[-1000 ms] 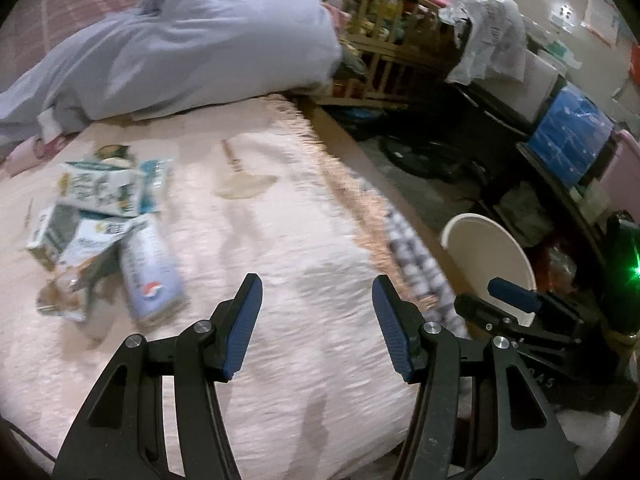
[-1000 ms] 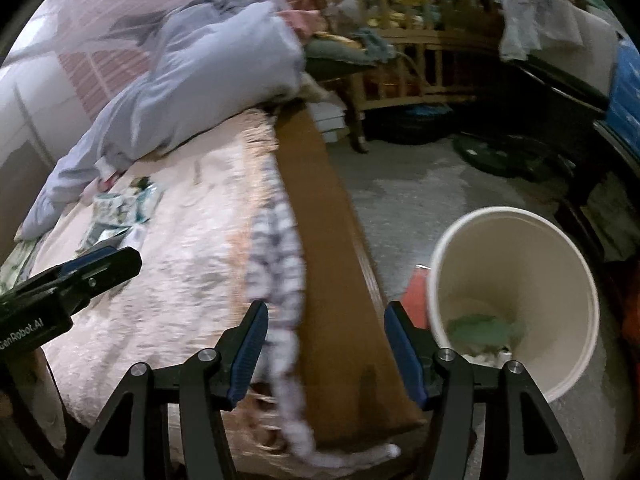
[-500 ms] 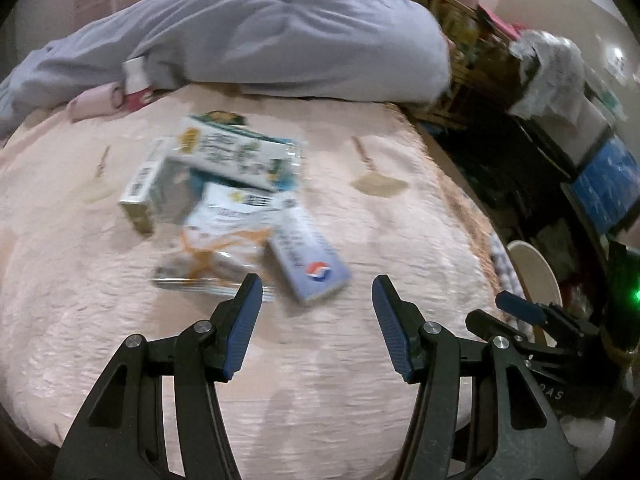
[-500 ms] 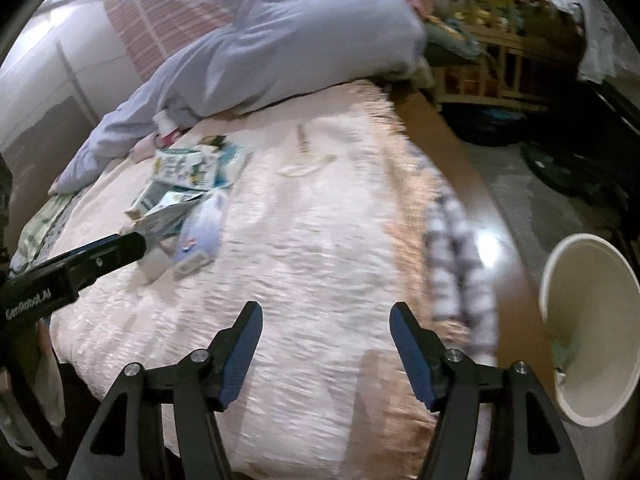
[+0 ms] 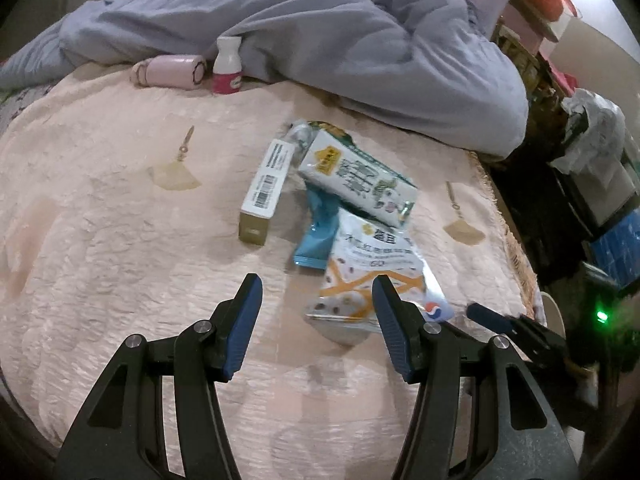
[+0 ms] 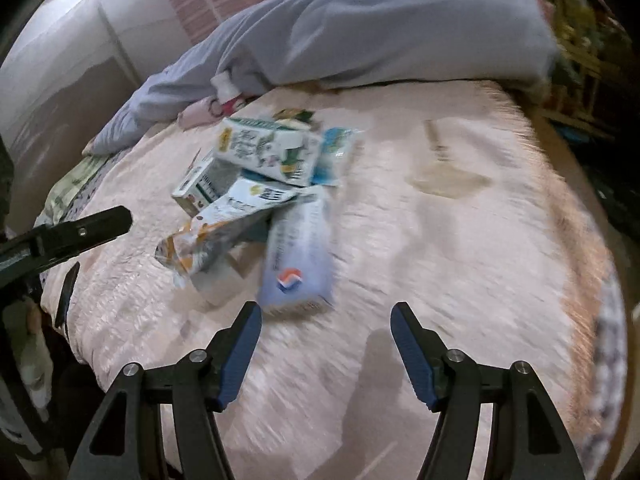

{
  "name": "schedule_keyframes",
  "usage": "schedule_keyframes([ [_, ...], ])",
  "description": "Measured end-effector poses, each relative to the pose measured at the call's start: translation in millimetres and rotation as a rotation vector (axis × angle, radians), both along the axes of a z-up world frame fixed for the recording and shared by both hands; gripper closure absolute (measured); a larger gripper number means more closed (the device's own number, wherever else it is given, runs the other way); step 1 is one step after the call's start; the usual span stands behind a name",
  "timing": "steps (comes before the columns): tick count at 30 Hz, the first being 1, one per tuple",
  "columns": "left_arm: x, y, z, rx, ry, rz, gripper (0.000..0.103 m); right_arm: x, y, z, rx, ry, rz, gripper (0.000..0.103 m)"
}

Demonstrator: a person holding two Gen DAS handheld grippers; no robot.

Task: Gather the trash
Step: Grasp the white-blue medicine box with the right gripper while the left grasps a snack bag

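Crinkly foil wrappers (image 5: 372, 276) and cartons lie on the nubby pink bedspread (image 5: 120, 240); my left claw (image 5: 316, 320) hangs half-spread and empty, my right claw (image 6: 326, 340) has just been widening, empty too.

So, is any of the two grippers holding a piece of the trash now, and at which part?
No. The left gripper and right gripper are both open and empty above the pink blanket, short of the wrappers.

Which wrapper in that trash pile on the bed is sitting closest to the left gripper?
The white snack bag with orange stripes; its lower edge lies right beside the left gripper, while the teal wrapper and the green-printed carton lie farther back.
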State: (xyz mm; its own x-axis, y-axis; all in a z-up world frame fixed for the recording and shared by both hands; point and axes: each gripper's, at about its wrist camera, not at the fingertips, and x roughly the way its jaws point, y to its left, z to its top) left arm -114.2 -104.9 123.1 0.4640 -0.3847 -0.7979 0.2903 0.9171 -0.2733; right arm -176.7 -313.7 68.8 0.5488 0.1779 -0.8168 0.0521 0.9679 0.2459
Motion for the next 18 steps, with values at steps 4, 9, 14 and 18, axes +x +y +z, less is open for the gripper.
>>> schedule_keyframes([
  [4,9.7,3.1,-7.2,-0.026,0.035,-0.015,0.047,31.3,19.7,-15.2,-0.071,0.039,0.036,0.038],
  [9,24.9,-6.1,-20.2,-0.052,0.088,-0.051,0.047,52.2,24.7,-24.6,-0.124,0.048,0.045,0.05],
  [14,38.8,-20.3,-36.7,-0.08,0.145,-0.079,0.047,33.6,4.6,-18.7,-0.143,0.037,0.015,0.055],
  [18,40.1,-37.1,-42.3,-0.08,0.153,-0.12,0.047,5.3,-18.1,-11.2,-0.155,0.029,-0.023,0.055],
])
